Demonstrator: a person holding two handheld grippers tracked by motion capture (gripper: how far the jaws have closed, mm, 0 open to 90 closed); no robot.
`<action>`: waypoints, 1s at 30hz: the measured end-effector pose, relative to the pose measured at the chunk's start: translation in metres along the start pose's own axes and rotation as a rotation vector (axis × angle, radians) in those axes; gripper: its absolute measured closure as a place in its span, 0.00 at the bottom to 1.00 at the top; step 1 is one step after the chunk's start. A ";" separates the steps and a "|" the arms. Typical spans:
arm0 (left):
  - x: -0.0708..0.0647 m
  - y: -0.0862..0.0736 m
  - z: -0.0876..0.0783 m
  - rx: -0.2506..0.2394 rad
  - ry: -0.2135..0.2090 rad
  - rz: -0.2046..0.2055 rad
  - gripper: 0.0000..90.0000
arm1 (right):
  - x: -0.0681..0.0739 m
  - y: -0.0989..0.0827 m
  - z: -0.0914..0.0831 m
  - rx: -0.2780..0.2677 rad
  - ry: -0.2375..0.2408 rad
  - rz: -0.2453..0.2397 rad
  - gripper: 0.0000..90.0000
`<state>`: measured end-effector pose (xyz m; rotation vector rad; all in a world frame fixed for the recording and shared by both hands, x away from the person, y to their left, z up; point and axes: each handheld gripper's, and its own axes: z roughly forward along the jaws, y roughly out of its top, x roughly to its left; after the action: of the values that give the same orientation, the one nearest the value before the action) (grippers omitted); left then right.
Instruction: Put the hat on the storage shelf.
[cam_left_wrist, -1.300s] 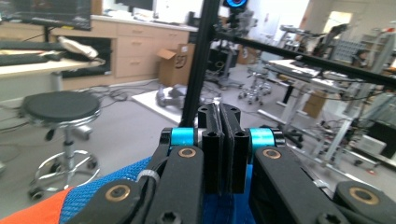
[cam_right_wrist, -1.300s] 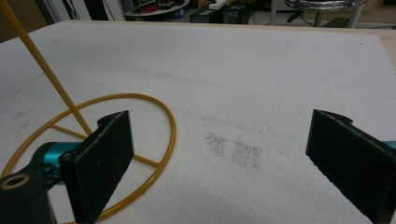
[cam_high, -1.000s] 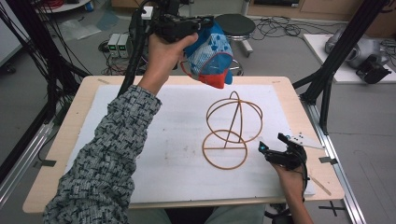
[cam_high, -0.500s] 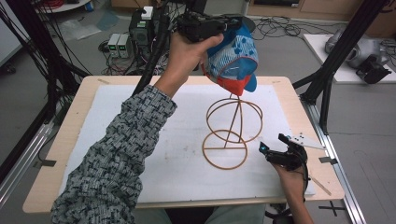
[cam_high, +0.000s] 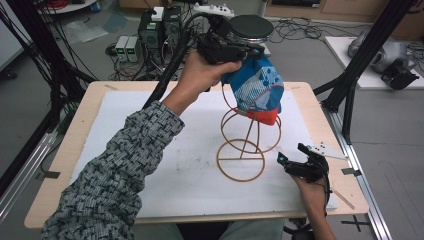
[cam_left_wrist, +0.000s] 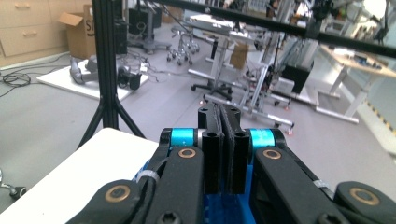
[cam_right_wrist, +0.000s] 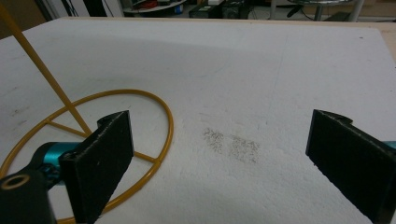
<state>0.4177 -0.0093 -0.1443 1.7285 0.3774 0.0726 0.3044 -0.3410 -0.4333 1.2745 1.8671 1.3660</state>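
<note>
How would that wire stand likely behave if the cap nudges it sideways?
Probably tips or slides easily: the wire stand is thin open rings on one slim post, so likely light. Its wide flat base ring may resist somewhat. The cap, held by the left gripper, looks soft and should give first.

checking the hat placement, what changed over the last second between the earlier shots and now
The left gripper, shut on the blue and red hat, carried it to the right and lowered it onto the top of the wire stand; earlier it hung up and to the left of the stand. Nothing was let go. The stand, the right gripper open by the stand's base ring, and the white mat stayed put.
</note>
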 end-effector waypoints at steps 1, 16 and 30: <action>-0.001 -0.001 0.001 0.013 -0.003 0.006 0.97 | 0.000 0.000 0.000 0.000 0.001 0.001 0.07; -0.015 -0.023 0.003 0.096 0.000 0.050 0.97 | 0.000 0.000 0.000 0.000 0.001 -0.001 0.07; -0.010 -0.056 -0.008 0.145 -0.004 0.066 0.97 | -0.003 -0.001 -0.001 -0.004 -0.001 0.016 0.07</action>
<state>0.3949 0.0039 -0.1949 1.8842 0.3290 0.0918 0.3050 -0.3436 -0.4340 1.2902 1.8570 1.3763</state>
